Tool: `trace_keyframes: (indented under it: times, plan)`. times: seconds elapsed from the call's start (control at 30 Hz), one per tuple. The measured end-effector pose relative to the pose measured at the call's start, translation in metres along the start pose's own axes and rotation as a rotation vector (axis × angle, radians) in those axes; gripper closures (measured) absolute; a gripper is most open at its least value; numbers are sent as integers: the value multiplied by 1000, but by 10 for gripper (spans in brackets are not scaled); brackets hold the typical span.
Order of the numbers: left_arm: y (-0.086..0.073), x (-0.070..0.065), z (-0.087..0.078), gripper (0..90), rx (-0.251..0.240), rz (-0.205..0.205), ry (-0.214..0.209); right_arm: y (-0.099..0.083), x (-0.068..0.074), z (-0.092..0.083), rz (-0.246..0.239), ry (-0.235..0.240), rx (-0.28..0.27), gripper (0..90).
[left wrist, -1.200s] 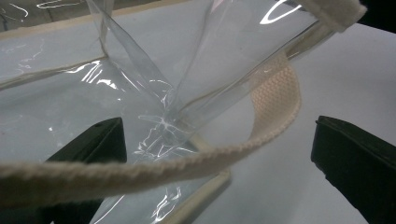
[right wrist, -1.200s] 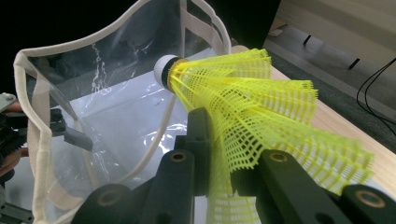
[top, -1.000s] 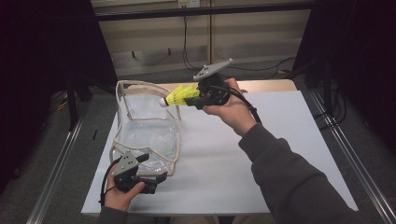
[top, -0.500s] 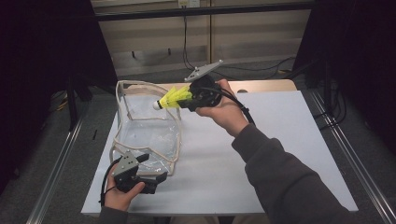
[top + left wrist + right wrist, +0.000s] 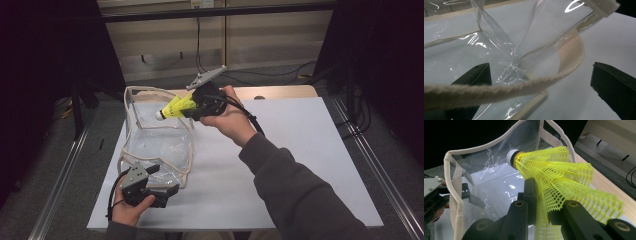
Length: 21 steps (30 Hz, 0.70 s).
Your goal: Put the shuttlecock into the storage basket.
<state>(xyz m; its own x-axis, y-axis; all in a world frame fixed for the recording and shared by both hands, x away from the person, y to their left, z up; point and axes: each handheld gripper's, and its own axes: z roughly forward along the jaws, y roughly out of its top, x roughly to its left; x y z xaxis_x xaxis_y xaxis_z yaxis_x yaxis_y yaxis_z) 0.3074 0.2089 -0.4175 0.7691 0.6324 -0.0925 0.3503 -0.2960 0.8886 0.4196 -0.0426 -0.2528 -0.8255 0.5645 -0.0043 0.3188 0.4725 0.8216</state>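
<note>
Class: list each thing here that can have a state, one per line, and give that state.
Bag: open, mouth up, standing on the table.
Shuttlecock: clamped by its skirt, cork end toward the bag's mouth.
Right gripper: shut on the shuttlecock.
Left gripper: jaws apart, astride the bag's corner and strap.

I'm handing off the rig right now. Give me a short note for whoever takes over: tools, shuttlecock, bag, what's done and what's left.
Right tool: shut on the yellow shuttlecock by its mesh skirt, cork pointing at the mouth of the clear plastic bag, just above the rim.
Left tool: jaws open, one on each side of the bag's near corner and cream strap, not pinching.
Done: shuttlecock picked up and brought to the opening.
Left: probably lower it inside, release, withdraw.
</note>
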Motion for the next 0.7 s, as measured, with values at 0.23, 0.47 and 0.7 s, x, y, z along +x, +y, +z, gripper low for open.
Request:
trace_keyframes:
  times: [0.23,0.47,0.7]
  plan:
    - [0,0,0,33,3,2,0,3,4,7,-6,9,4,803]
    - [0,0,0,33,3,2,0,8,10,15,-19,21,8,802]
    - [0,0,0,33,3,4,-1,10,15,24,-32,27,21,802]
